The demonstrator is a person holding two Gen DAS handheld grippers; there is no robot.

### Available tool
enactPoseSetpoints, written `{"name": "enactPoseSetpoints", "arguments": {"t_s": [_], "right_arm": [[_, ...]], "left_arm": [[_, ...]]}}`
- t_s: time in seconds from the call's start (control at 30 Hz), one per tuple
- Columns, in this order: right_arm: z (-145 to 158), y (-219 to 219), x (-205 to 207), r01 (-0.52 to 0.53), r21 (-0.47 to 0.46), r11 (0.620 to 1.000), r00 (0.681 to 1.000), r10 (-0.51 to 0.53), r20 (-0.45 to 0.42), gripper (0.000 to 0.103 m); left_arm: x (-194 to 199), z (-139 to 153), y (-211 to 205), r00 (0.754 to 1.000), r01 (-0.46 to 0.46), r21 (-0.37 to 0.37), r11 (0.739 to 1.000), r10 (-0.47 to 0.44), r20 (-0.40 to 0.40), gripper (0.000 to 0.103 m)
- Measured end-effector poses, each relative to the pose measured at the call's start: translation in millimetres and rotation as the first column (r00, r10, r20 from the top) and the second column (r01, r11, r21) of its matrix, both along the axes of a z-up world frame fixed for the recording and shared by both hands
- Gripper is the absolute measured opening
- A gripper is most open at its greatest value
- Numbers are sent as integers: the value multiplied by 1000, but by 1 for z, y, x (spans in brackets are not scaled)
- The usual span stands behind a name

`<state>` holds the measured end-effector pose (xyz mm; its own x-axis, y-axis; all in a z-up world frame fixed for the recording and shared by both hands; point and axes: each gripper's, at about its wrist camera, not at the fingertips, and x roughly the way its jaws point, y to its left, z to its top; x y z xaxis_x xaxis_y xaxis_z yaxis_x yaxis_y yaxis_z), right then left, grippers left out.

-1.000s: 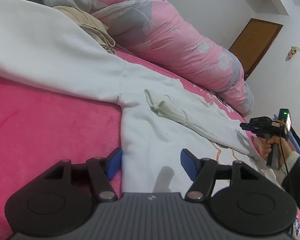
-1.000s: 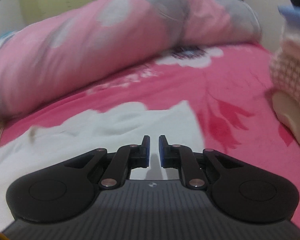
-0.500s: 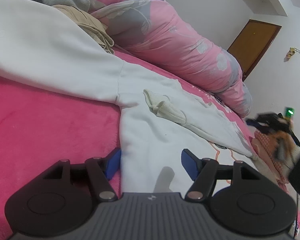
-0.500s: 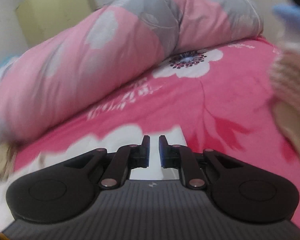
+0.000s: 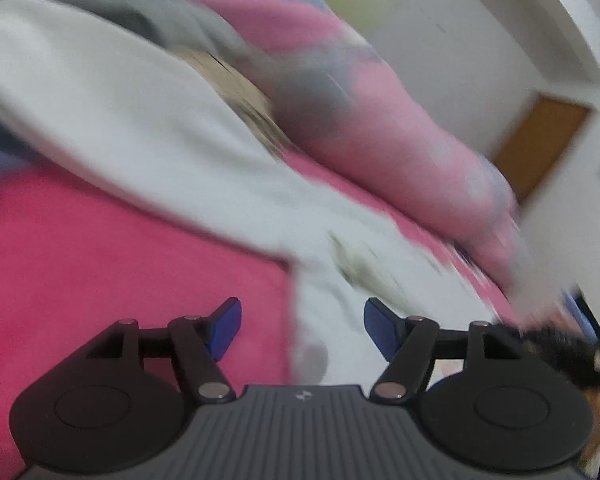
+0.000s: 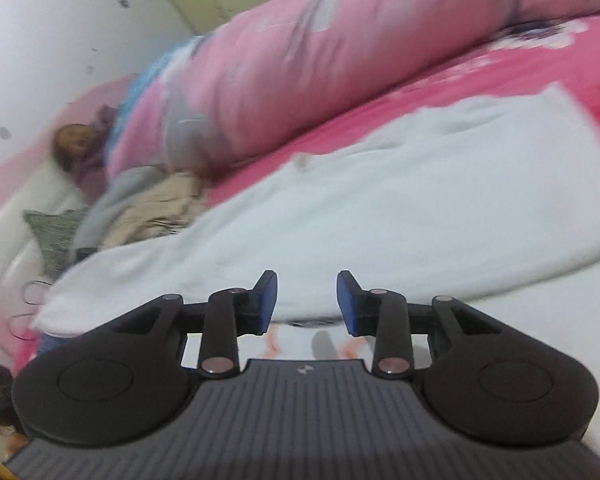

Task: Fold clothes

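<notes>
A white sweatshirt (image 5: 204,160) lies spread on the pink bed; it also shows in the right wrist view (image 6: 400,200), with one sleeve folded across the body. My left gripper (image 5: 302,330) is open and empty, low over the sweatshirt's side edge where it meets the pink sheet. My right gripper (image 6: 306,302) is open and empty, just above the folded sleeve, with a printed patch of the shirt beneath it. The left wrist view is blurred by motion.
A rolled pink and grey quilt (image 6: 340,52) lies along the far side of the bed. Beige and grey clothes (image 6: 152,208) are heaped near the sweatshirt's far end. A brown door (image 5: 540,144) stands in the far wall. The pink sheet (image 5: 100,272) lies left of the shirt.
My right gripper has opened from shut and swung left over the sweatshirt. My left gripper has stayed open and shifted a little left, and its view has blurred.
</notes>
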<state>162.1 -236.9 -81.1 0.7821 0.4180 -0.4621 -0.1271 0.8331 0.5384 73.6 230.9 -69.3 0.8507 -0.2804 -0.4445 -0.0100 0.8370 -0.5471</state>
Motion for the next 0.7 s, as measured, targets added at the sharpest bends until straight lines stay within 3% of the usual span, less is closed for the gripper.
{"name": "enactPoseSetpoints", "arguments": {"t_s": [0.07,0.1,0.17,0.23,0.33,0.47,0.53,0.6,0.7], "right_arm": [[-16,11,10,-6,-35,999,1000,7,28,45],[-26,18,12,-4,-109,994,999,9,44,47],[-32,14,12,-22,-87,996,998,26,54,50],[-36,4,10,-47,-16,999,996,48,81,61],[-50,-15,12,-50,132,990,996,41,73,60],[-52,-19,11,-55,159,986,996,43,82,60],[-51,-19,9,-59,175,983,995,44,87,61],[-52,-21,8,-63,204,977,995,45,92,61],[-54,-25,8,-66,235,970,994,44,97,61]], "left_arm": [[-11,8,28,990,-138,14,990,138,7,70],[-15,13,45,976,-219,28,975,219,5,70],[-17,22,78,937,-349,40,936,350,-7,70],[-10,27,110,899,-437,36,899,438,-28,70],[8,27,144,848,-522,23,852,522,-88,69],[20,24,168,788,-612,-33,790,605,-114,63],[22,26,165,760,-643,-2,766,638,-123,50],[23,28,161,729,-673,40,739,671,-134,30],[24,31,156,697,-700,79,709,704,-139,20]]}}
